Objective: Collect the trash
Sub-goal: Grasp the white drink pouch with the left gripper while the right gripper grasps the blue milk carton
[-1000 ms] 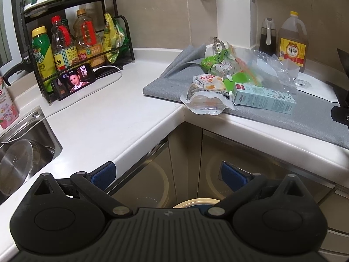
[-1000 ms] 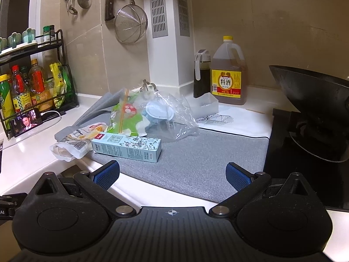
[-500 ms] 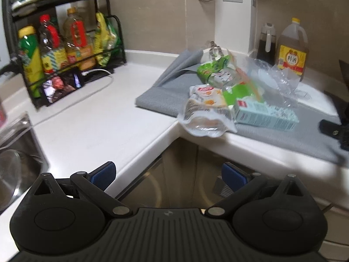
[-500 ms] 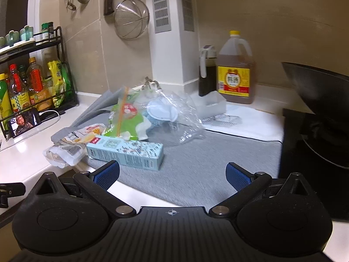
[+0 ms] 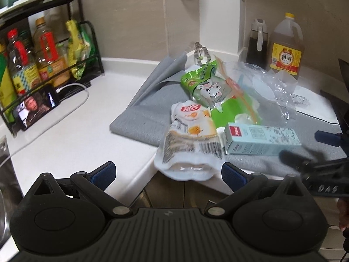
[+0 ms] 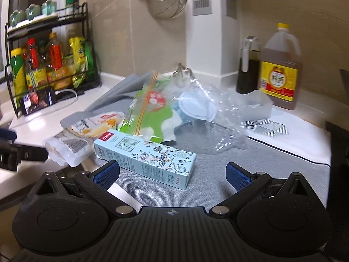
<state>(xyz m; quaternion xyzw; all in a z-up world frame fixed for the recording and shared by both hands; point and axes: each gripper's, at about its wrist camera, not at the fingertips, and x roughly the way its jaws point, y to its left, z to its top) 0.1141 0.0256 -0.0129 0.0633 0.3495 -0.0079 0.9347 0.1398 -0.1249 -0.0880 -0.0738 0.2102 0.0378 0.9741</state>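
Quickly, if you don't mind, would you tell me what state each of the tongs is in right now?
Left tongs: open, holding nothing, facing the white snack pouch.
Right tongs: open, holding nothing, facing the light blue carton.

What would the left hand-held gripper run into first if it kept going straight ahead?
Most likely the white snack pouch overhanging the counter edge: it lies right between the open fingers of the left hand-held gripper. Behind it is the green bag. Depth is hard to judge through the fisheye.
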